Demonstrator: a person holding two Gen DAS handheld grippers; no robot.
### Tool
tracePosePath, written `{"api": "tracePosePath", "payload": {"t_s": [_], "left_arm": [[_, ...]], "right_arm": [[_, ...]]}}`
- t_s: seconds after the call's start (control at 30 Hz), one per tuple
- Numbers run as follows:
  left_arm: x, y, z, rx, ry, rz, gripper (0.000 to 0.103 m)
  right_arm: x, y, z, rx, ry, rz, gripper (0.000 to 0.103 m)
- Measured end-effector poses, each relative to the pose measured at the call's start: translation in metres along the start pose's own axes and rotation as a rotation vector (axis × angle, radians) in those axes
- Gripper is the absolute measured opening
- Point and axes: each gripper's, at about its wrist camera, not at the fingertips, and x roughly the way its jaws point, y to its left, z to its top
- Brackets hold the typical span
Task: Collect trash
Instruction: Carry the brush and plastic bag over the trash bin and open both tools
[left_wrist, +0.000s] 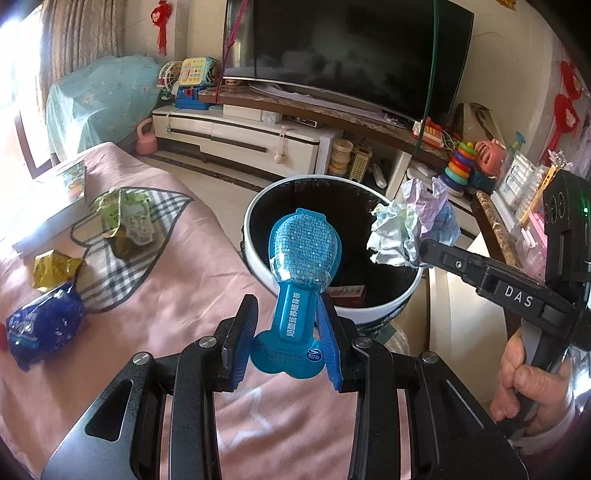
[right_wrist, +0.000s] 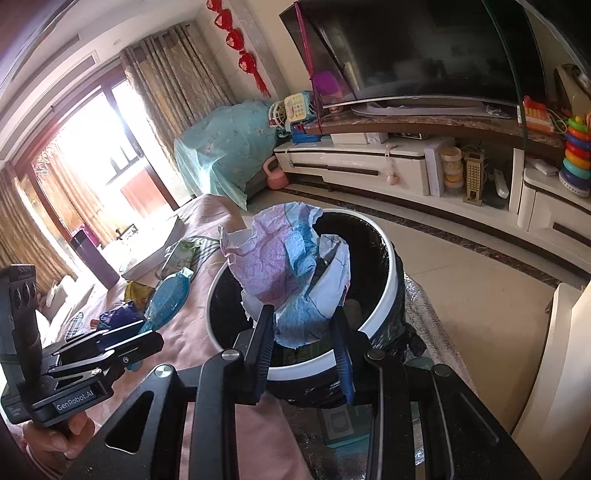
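left gripper (left_wrist: 286, 332) clamps blue wrapper (left_wrist: 301, 254), right gripper (right_wrist: 304, 343) grips crumpled paper (right_wrist: 291, 266), both over bin (left_wrist: 255, 254).

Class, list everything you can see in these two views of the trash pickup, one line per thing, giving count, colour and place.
Trash bin: one, white rim, black liner, beside the bed.
Blue plastic pack: one, blue, held in the left gripper.
Crumpled paper: one, purple, blue and white, held in the right gripper over the bin.
Wrappers on the pink bed cover: green, yellow, dark blue.
Red box: one, inside the bin.
Television: one, black, on the stand.
Kettlebell: one, pink, on the floor.
Ring stacker toy: one, multicoloured, right shelf.
Hands: right, left, gripping the handles.
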Motion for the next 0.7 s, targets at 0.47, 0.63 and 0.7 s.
{"api": "tracePosePath", "payload": {"t_s": [0.47,0.63,0.7], "left_arm": [[0.025,-0.009,0.018,0.010,0.027,0.001,0.032],[0.029,-0.009,0.021,0.010,0.030,0.002,0.032],[0.031,-0.010,0.023,0.009,0.031,0.002,0.032]], "right_arm": [[0.021,-0.006,0.015,-0.023,0.043,-0.029,0.031],[0.027,-0.007,0.021,-0.037,0.056,-0.035,0.031],[0.031,-0.008,0.022,-0.040,0.062,-0.043,0.031]]}}
